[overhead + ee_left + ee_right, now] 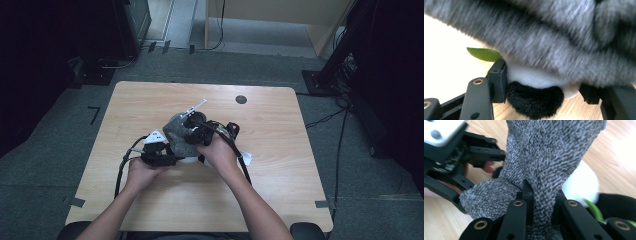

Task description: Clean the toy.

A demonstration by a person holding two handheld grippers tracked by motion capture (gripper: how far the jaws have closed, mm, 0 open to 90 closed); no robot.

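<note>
Your right gripper [541, 195] has its jaws pressed together on a fold of the speckled grey knitted cloth [549, 152], which drapes over and hides most of the black-and-white plush toy [534, 85] near the middle of the light wooden table [280, 125]. Your left gripper [544, 87] pinches that toy's white body between its jaws, just above a black furry part. The toy's shape is hard to make out, a green leaf-like piece [483, 53] is cut off, and no writing can be read.
</note>
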